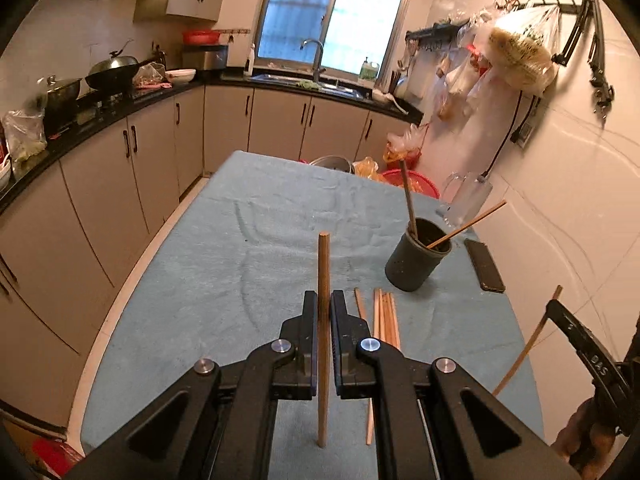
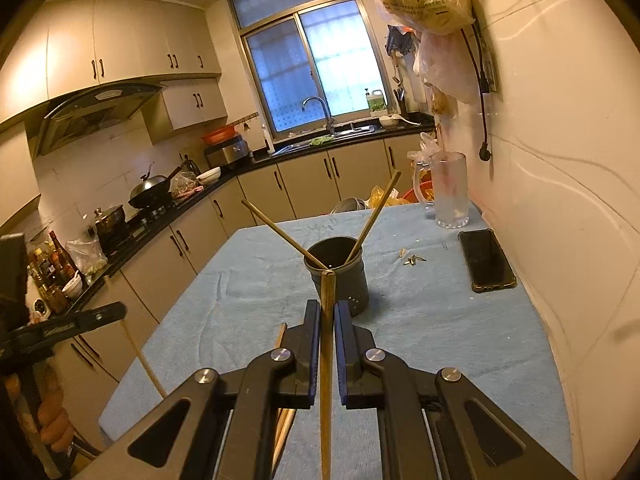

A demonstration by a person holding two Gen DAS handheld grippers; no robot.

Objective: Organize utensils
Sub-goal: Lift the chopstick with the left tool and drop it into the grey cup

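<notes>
My left gripper (image 1: 323,298) is shut on a wooden chopstick (image 1: 323,264) that stands upright above the blue cloth. My right gripper (image 2: 327,307) is shut on another chopstick (image 2: 328,292), just short of the dark holder cup (image 2: 340,280). The cup also shows in the left wrist view (image 1: 412,264), with two chopsticks leaning in it. Several loose chopsticks (image 1: 386,314) lie on the cloth right of my left gripper. The right gripper (image 1: 584,352) with its chopstick shows at the left wrist view's right edge.
A black phone (image 2: 486,260) lies by the right wall, with a frosted glass mug (image 2: 450,190) behind it. Small bits (image 2: 414,259) lie on the blue cloth (image 2: 248,280). Kitchen counters run along the left and back.
</notes>
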